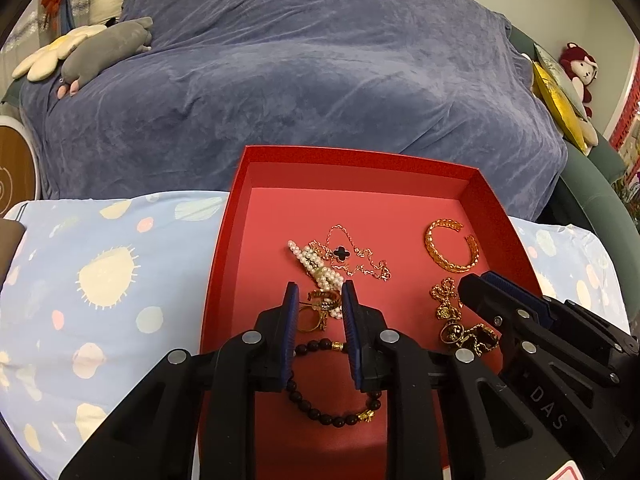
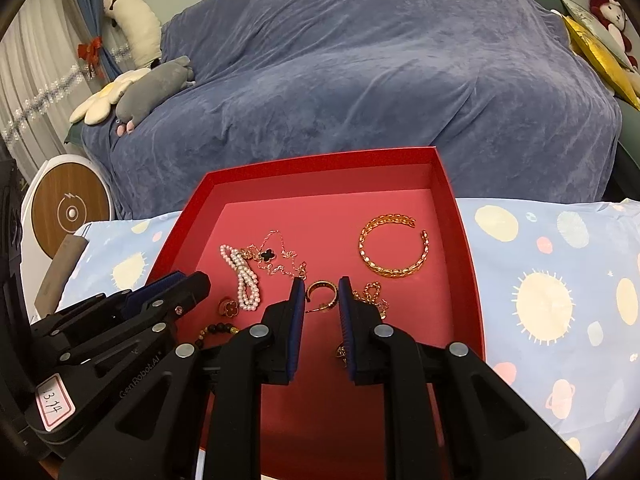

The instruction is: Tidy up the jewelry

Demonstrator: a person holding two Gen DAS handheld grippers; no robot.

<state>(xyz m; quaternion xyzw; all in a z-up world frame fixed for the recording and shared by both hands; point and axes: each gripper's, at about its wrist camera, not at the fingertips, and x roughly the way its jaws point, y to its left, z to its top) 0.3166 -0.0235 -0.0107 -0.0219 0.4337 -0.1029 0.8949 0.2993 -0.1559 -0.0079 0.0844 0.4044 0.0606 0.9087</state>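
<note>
A red tray (image 1: 224,264) (image 2: 176,232) holds the jewelry. In it lie a gold cuff bangle (image 1: 451,250) (image 2: 394,250), a pearl strand (image 1: 318,266) (image 2: 242,274), a thin chain with a black clover pendant (image 1: 342,253) (image 2: 267,255), a dark bead bracelet (image 1: 320,412), gold rings (image 1: 316,312) (image 2: 321,292) and a gold chain tangle (image 1: 460,320). My left gripper (image 1: 319,296) is open and empty, low over the rings. My right gripper (image 2: 321,290) is open and empty around a gold ring. Each gripper shows in the other's view (image 1: 520,320) (image 2: 160,300).
The tray rests on a light blue patterned cloth (image 1: 100,280) (image 2: 560,280). Behind it stands a sofa under a blue-grey cover (image 1: 320,80) with plush toys (image 1: 100,48) and a gold cushion (image 1: 560,100). A round white and wood device (image 2: 70,208) stands at left.
</note>
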